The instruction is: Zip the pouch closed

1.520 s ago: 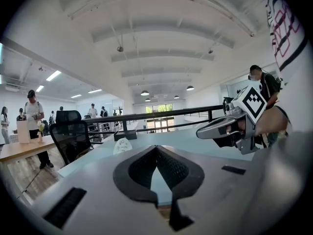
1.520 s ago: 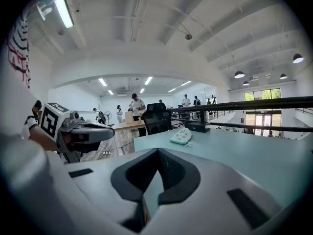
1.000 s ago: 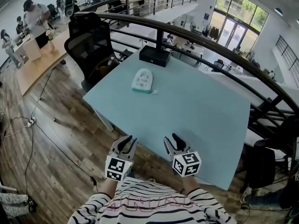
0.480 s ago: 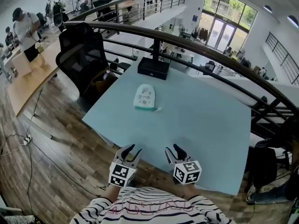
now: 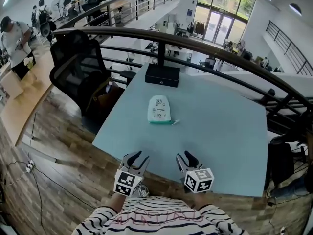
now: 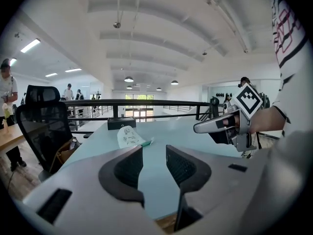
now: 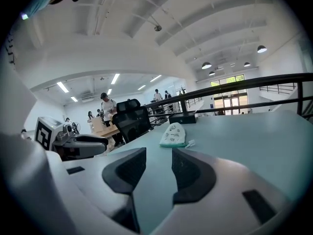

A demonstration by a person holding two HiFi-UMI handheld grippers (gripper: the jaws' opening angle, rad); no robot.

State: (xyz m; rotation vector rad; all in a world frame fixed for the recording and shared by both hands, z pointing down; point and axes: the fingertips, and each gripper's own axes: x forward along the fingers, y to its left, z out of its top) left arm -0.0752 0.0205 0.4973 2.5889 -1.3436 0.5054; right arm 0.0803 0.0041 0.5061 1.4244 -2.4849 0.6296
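A small white pouch (image 5: 160, 109) with printed pictures and a teal edge lies flat on the pale blue table (image 5: 220, 131), left of its middle. Its zip pull sticks out at the near right corner. Both grippers hover at the table's near edge, well short of the pouch. My left gripper (image 5: 135, 155) is open, its jaws have just been opening, and nothing is between them. My right gripper (image 5: 185, 156) is likewise open and empty after opening wider. The pouch (image 6: 129, 136) shows beyond the left gripper (image 6: 154, 153), and the pouch (image 7: 173, 134) lies ahead of the right gripper (image 7: 159, 155).
A black box (image 5: 162, 75) stands at the table's far edge, against a dark railing (image 5: 220, 45). A black office chair (image 5: 73, 58) with a brown bag (image 5: 105, 92) sits left of the table. People stand far off at the left (image 5: 12, 38).
Both grippers have moved forward to the table's near edge, and the pouch now sits closer in view. The left jaws have spread apart from nearly closed.
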